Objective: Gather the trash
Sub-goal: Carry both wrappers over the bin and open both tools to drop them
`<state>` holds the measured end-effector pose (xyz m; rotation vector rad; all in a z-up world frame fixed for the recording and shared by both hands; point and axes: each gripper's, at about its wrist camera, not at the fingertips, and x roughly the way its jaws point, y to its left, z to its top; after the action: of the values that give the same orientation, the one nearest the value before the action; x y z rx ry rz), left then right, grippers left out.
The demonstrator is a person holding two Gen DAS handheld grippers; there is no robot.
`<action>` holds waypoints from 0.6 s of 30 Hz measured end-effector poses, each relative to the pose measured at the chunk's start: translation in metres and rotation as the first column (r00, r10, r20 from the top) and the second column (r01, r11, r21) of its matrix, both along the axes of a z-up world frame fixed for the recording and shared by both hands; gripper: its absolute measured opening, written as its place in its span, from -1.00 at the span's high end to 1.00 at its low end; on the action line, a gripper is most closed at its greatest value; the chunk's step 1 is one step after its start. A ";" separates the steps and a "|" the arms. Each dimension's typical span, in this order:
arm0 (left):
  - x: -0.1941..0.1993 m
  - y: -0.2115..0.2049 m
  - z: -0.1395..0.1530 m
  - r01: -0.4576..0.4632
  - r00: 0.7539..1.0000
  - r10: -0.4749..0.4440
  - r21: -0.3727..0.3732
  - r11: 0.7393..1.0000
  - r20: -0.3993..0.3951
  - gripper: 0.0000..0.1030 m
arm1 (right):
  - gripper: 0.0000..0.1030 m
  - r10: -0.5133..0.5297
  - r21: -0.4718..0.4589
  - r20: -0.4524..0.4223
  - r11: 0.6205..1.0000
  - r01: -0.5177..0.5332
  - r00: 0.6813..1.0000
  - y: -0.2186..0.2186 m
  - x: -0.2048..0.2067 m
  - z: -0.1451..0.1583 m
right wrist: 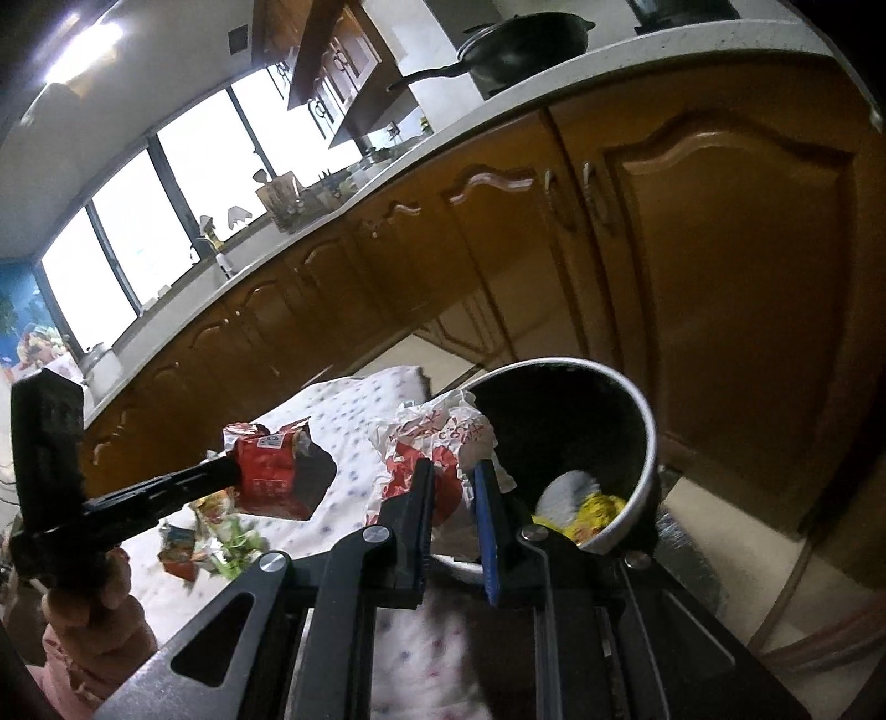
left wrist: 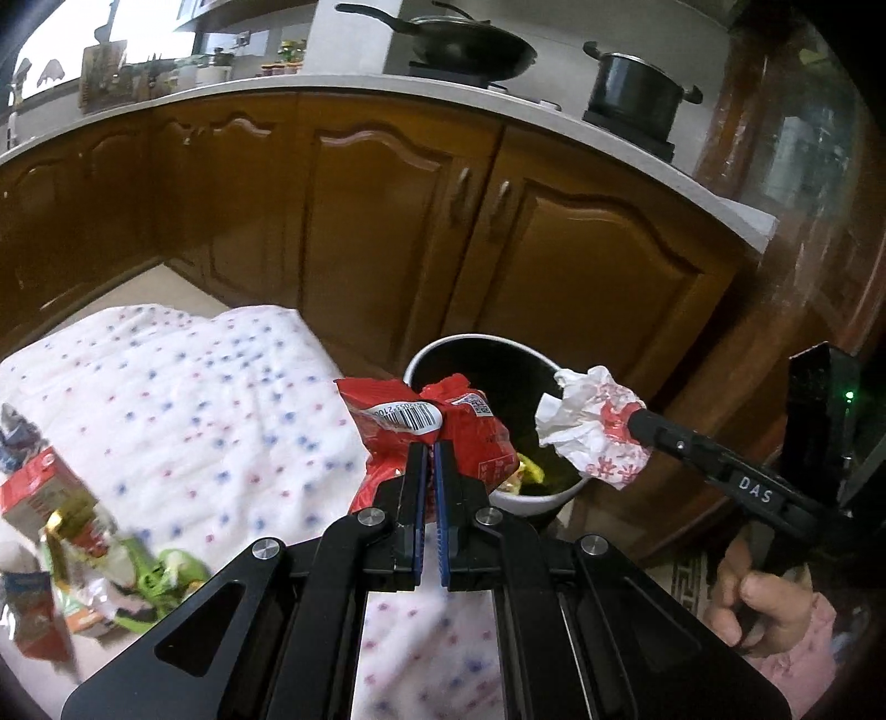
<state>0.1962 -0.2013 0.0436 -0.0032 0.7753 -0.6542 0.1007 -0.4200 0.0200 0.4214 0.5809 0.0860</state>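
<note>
My left gripper is shut on a red snack wrapper with a barcode, held in the air at the near rim of the white trash bin. It also shows in the right wrist view, with the wrapper. My right gripper is shut on a crumpled white and red paper wrapper just left of the bin's mouth. In the left wrist view the paper hangs over the bin from the right gripper. Yellow and white trash lies inside the bin.
A table with a white dotted cloth holds more trash at its left: a red carton, green and foil wrappers. Brown kitchen cabinets stand behind the bin. A wok and a pot sit on the counter.
</note>
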 end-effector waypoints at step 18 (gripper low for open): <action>0.045 -0.094 -0.037 0.100 0.991 -0.094 0.062 0.993 -0.100 0.96 | 0.72 -0.046 -0.079 -0.099 0.996 0.038 0.994 -0.031 0.046 -0.024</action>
<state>0.2416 -0.2955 0.0068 0.0647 0.8944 -0.7245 0.1463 -0.4514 -0.0043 0.3641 0.6717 0.0020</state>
